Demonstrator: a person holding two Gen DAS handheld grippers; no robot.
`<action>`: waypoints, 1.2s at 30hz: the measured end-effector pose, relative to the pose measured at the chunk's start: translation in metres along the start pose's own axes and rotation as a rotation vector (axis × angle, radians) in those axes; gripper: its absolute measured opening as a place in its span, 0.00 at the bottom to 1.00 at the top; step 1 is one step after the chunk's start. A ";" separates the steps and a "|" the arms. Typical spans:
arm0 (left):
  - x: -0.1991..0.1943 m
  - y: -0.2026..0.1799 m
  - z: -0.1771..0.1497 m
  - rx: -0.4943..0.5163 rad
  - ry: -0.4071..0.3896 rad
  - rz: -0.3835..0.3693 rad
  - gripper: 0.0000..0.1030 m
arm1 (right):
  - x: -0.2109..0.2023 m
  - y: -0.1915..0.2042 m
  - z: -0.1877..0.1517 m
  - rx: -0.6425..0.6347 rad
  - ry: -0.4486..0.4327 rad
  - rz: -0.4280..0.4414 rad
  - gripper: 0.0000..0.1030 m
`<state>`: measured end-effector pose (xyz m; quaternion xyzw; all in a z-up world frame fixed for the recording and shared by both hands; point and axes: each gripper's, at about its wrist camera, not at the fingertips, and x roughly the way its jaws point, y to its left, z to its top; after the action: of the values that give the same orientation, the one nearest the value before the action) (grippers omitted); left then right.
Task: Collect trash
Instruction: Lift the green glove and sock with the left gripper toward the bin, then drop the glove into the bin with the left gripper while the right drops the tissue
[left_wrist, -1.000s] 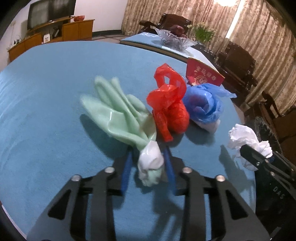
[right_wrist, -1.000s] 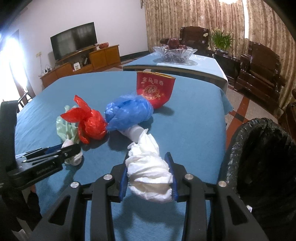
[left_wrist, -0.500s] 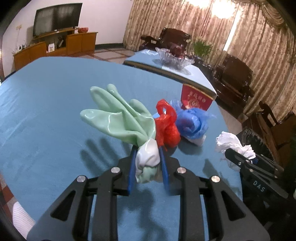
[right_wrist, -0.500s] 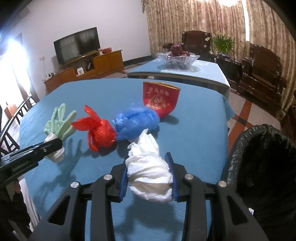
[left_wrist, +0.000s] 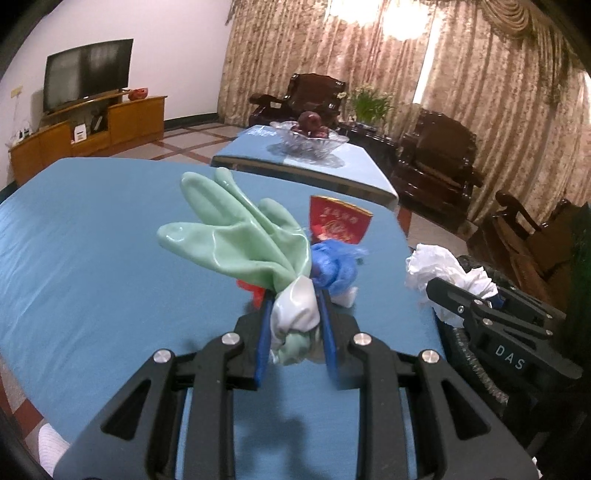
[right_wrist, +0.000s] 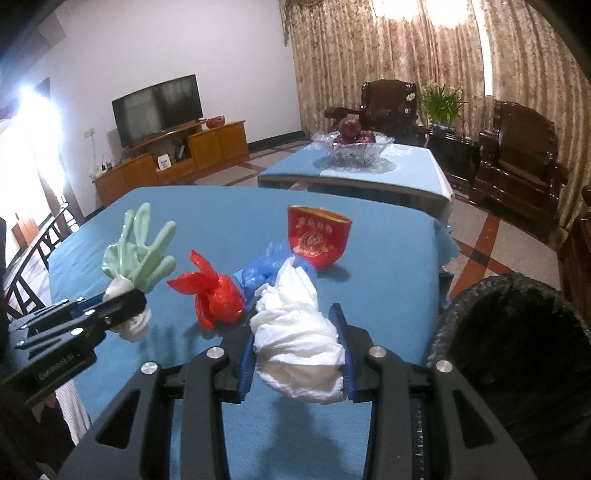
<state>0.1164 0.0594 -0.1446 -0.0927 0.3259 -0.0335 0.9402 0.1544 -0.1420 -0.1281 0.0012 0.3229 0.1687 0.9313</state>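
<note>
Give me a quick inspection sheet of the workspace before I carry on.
Surface: blue tablecloth, flat.
Job's things: green glove and white tissue wad lifted; red bag, blue bag, red paper cup on the cloth.
Bin: black-lined trash bin beside the table.
Clutter: nothing seen.
Grippers: left gripper clamps the glove's cuff; right gripper clamps the tissue.
Cables: nothing seen.
Surroundings: fruit bowl, TV, armchairs.
</note>
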 end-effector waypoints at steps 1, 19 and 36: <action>0.000 -0.003 0.000 0.003 0.000 -0.006 0.22 | -0.003 -0.003 0.001 0.005 -0.003 -0.001 0.35; 0.014 -0.102 0.008 0.134 0.003 -0.189 0.22 | -0.065 -0.074 -0.002 0.086 -0.055 -0.166 0.35; 0.035 -0.202 -0.004 0.266 0.035 -0.368 0.22 | -0.119 -0.174 -0.032 0.234 -0.079 -0.383 0.35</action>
<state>0.1409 -0.1439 -0.1294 -0.0251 0.3126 -0.2487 0.9164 0.1020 -0.3468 -0.1007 0.0544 0.2980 -0.0497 0.9517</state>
